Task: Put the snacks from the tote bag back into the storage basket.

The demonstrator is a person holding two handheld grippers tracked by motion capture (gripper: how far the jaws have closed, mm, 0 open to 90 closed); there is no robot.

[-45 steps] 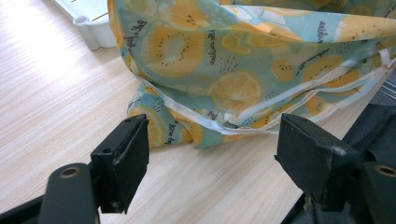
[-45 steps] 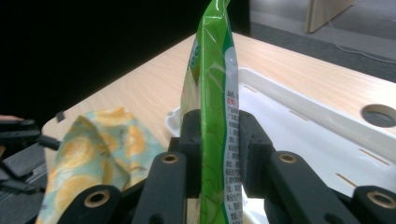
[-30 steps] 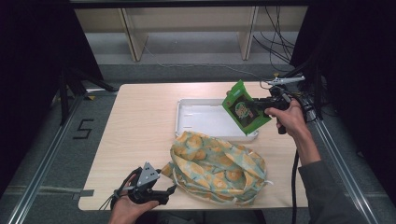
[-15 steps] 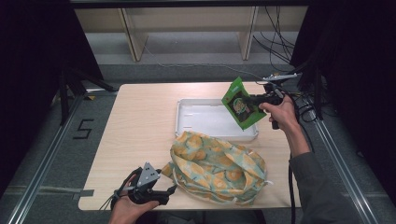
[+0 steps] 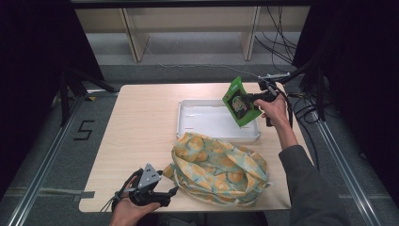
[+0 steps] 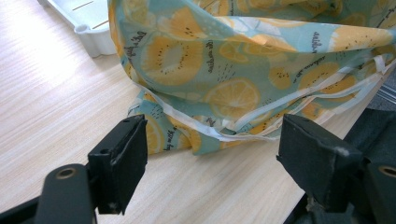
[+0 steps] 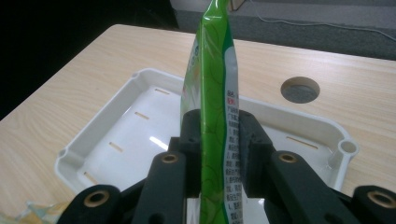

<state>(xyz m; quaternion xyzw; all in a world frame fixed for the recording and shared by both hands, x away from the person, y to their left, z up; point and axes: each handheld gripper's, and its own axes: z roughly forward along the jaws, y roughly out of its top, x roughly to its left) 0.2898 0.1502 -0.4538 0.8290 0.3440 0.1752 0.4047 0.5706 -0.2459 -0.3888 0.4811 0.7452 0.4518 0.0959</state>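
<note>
- The right gripper (image 5: 254, 99) had its two black jaws pressed tight on the green snack packet (image 5: 240, 101), one on each flat face; in the right gripper view the packet (image 7: 214, 93) stood edge-on between them, rising well above the jaw tips.
- In the high view, the packet stuck out to the left of that gripper, tilted, with its printed front turned toward the person.
- Directly below and ahead of the closed jaws lay the white tray (image 7: 114, 109), and the packet hung above its right half, not touching it.
- Beyond the tray, past the jaw tips, a round hole in the tabletop (image 7: 300, 89) showed in the wooden table (image 7: 289, 56).
- The person's right hand (image 5: 273, 109) gripped the handle behind the jaws, the sleeve running back toward the near table edge.
- The left gripper (image 5: 160, 194) was wide open and held nothing; in the left gripper view its jaws stood far apart, low over the tabletop.
- Just ahead of those open jaws lay the fruit-print cloth bag (image 6: 233, 60), its near corner and white drawstring cord (image 6: 261, 116) lying between the jaw tips but apart from both.
- The bag (image 5: 219, 169) sat to the right of the left gripper, with its far side just beside the tray's near rim (image 5: 221, 137).
</note>
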